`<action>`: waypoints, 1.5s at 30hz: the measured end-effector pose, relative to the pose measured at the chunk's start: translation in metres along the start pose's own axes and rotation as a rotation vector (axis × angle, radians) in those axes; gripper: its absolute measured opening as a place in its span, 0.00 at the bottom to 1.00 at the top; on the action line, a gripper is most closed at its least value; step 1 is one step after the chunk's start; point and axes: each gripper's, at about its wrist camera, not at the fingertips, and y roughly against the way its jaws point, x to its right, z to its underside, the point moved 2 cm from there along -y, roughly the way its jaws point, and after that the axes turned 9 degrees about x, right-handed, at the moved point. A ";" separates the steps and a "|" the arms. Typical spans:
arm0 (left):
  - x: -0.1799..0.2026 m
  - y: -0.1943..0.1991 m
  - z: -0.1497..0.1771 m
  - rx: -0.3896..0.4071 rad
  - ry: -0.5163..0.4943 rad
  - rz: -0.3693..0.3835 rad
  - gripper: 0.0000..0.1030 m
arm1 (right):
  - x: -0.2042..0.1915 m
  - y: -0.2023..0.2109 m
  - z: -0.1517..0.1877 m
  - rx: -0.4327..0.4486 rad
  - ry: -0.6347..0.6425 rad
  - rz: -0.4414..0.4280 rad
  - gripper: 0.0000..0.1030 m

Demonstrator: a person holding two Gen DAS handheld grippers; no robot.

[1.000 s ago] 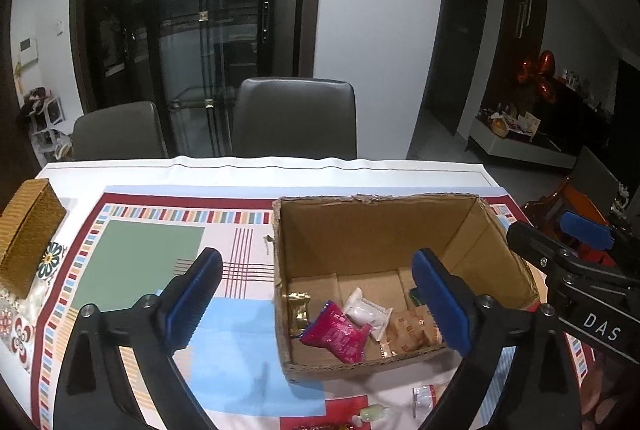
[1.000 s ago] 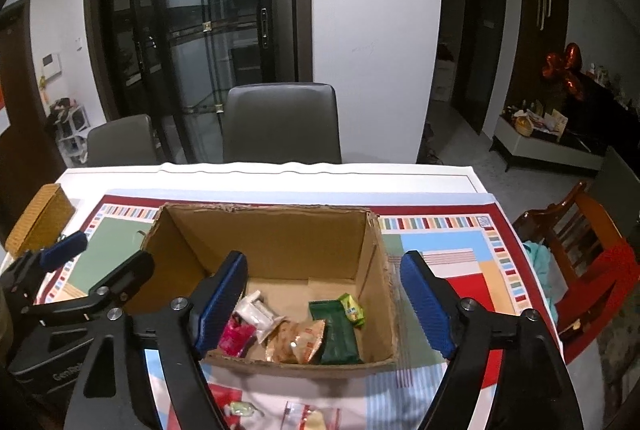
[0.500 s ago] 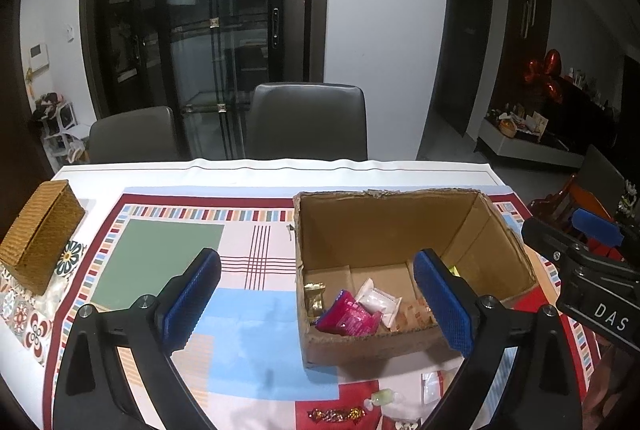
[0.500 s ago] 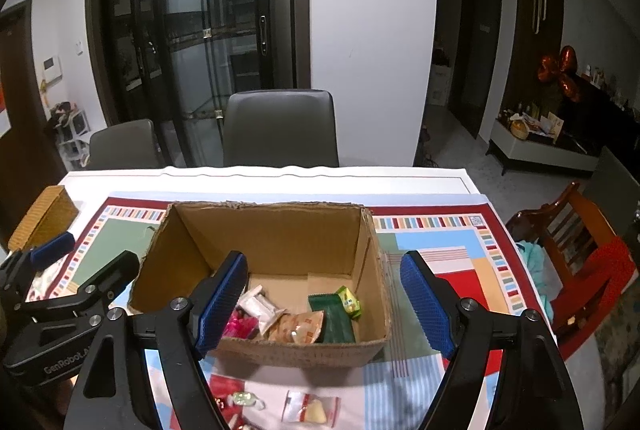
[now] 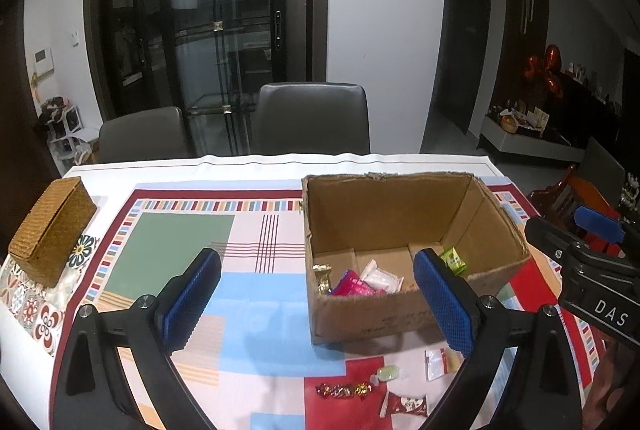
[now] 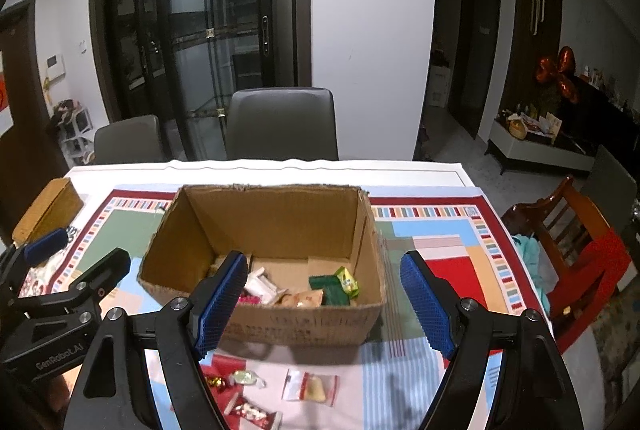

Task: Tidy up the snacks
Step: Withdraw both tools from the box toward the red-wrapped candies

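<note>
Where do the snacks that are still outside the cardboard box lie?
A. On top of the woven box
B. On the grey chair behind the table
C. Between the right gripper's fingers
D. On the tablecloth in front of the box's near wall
D: the clear packet, pale green candy and red wrapper lie on the tablecloth, nearer the camera than the cardboard box.

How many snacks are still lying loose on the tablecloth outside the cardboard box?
4, all just in front of the box: a clear packet, a pale green candy, a red-gold twisted candy, and a red-white packet. Gripper frames may hide others.
</note>
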 end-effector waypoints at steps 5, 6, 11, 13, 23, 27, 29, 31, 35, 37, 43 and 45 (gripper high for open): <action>0.000 0.007 0.008 -0.005 -0.003 -0.002 0.95 | -0.001 0.006 0.011 -0.011 0.003 -0.001 0.77; 0.000 0.009 0.010 -0.005 -0.006 -0.005 0.95 | -0.001 0.007 0.013 -0.013 0.002 0.000 0.77; 0.000 0.015 0.018 -0.008 -0.017 -0.008 0.95 | -0.002 0.013 0.025 -0.023 0.000 -0.003 0.77; 0.000 0.017 0.023 -0.009 -0.023 -0.013 0.95 | -0.003 0.015 0.030 -0.029 0.005 -0.007 0.77; 0.001 0.020 0.051 -0.048 -0.053 -0.015 0.95 | -0.008 0.017 0.058 -0.067 0.023 -0.021 0.77; 0.002 0.016 0.066 -0.076 -0.072 -0.004 0.95 | -0.013 0.018 0.071 -0.083 0.042 -0.030 0.77; 0.003 0.014 0.072 -0.089 -0.083 -0.001 0.95 | -0.015 0.018 0.080 -0.095 0.052 -0.032 0.77; 0.004 0.013 0.079 -0.099 -0.092 0.005 0.95 | -0.016 0.017 0.087 -0.106 0.056 -0.034 0.77; 0.005 0.009 0.092 -0.123 -0.104 0.021 0.95 | -0.019 0.015 0.101 -0.133 0.050 -0.040 0.77; 0.004 0.006 0.098 -0.139 -0.106 0.040 0.95 | -0.021 0.013 0.108 -0.145 0.048 -0.043 0.77; 0.007 -0.003 0.117 -0.176 -0.181 0.073 0.95 | -0.030 0.006 0.131 -0.191 0.072 -0.044 0.77; 0.007 -0.007 0.122 -0.186 -0.218 0.086 0.93 | -0.034 0.004 0.139 -0.207 0.078 -0.045 0.77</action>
